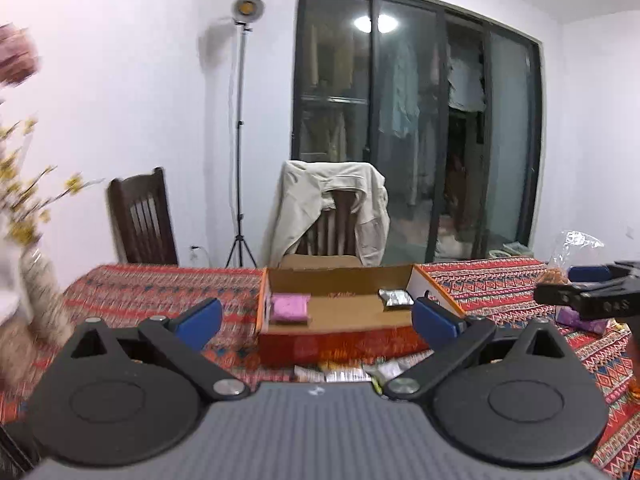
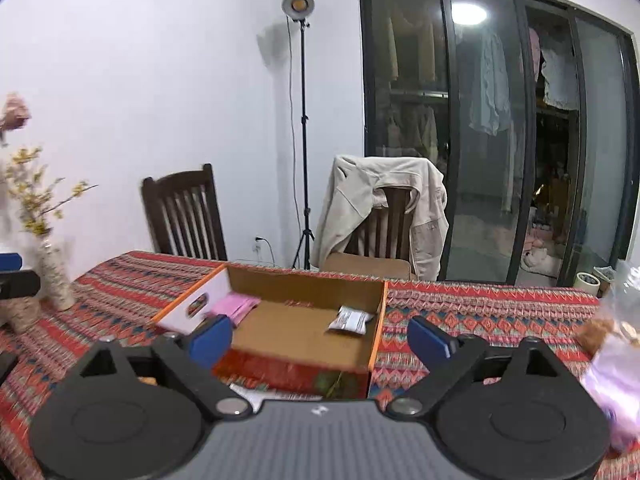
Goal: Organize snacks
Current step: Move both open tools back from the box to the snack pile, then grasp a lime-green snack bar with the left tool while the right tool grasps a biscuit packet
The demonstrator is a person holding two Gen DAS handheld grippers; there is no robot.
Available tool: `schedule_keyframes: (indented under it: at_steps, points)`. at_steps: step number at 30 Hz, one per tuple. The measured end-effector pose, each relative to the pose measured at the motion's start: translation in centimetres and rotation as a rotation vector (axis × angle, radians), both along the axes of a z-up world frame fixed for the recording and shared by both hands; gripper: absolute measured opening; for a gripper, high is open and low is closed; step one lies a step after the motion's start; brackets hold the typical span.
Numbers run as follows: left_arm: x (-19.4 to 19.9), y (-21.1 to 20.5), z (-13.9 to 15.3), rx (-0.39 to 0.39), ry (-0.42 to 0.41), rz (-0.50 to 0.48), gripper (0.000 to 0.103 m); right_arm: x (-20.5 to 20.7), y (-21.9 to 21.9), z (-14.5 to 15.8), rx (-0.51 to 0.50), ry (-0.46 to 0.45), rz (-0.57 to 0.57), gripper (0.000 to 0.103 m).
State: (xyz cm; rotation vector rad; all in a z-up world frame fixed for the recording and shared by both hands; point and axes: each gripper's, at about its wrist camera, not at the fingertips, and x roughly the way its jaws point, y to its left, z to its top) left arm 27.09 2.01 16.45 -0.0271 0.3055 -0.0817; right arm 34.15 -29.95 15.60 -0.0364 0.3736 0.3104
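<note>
Here both the left gripper (image 1: 316, 314) and the right gripper (image 2: 320, 338) are held wide open, with nothing gripped. An open cardboard box (image 1: 340, 338) is seen ahead on the patterned tablecloth (image 1: 160, 292), with a pink packet (image 1: 290, 307) and a silver packet (image 1: 396, 298) inside.

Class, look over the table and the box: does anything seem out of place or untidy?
Yes. Loose snack packets lie scattered on the tablecloth outside the box's front wall, while only a pink pack and a silver packet are inside.

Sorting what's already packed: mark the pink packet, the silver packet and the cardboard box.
pink packet (image 1: 290, 307), left wrist view, middle of its top face.
silver packet (image 2: 349, 319), right wrist view, centre of the wrapper.
cardboard box (image 1: 340, 273), left wrist view, inside of far wall.
</note>
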Motion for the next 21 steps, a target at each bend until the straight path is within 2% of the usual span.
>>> schedule_keyframes:
  at_steps: [6,11,15,21]
  points:
    - [-5.7,0.1,-5.1,-0.090,0.022,0.005,0.103,-9.0,-0.3,-4.7,0.010,-0.045,0.040,0.101]
    - [-8.7,-0.7,-10.4,-0.060,0.097,0.007,0.103,-15.0,0.4,-10.6,-0.009,-0.064,-0.014,0.103]
    - [-9.1,-0.6,-12.7,-0.049,0.162,0.004,0.103,-16.5,0.9,-13.8,-0.031,-0.015,-0.044,0.103]
    - [-9.0,-0.9,-13.0,-0.047,0.171,0.001,0.103,-17.1,0.6,-14.7,-0.060,-0.003,-0.063,0.103]
